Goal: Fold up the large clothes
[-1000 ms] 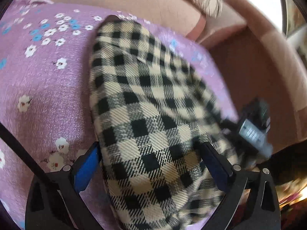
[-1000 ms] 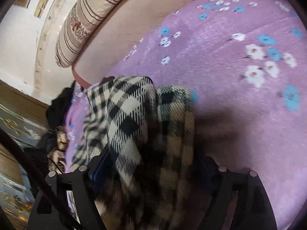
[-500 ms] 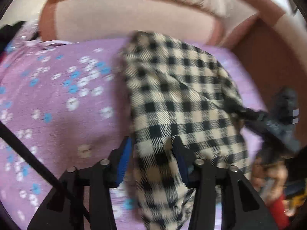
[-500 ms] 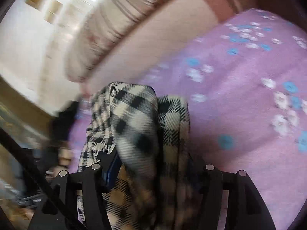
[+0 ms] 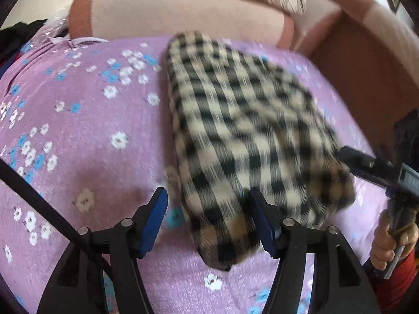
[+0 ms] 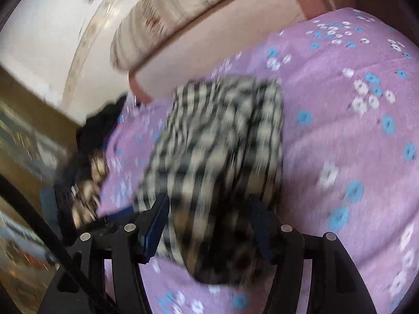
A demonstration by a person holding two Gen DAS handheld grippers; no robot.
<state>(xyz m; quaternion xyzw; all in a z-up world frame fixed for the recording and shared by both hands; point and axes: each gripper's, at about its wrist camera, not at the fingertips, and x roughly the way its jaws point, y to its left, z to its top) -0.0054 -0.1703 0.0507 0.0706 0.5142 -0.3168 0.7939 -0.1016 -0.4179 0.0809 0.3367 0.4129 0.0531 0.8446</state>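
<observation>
While the folded checked garment (image 5: 243, 136) lies on the purple flowered sheet (image 5: 86, 136), the left wrist view shows the left gripper (image 5: 207, 204) spread wide, its blue-padded fingers (image 5: 154, 219) straddling the cloth's near corner without pinching it. At the right edge, the right gripper (image 5: 358, 161) reaches the garment's far side, a hand (image 5: 392, 238) on its handle. In the blurred right wrist view, the right gripper (image 6: 209, 209) appears open around the garment's near end (image 6: 220, 157); contact cannot be made out. Only here does a dark pile (image 6: 100, 125) show clearly beyond the sheet's edge.
</observation>
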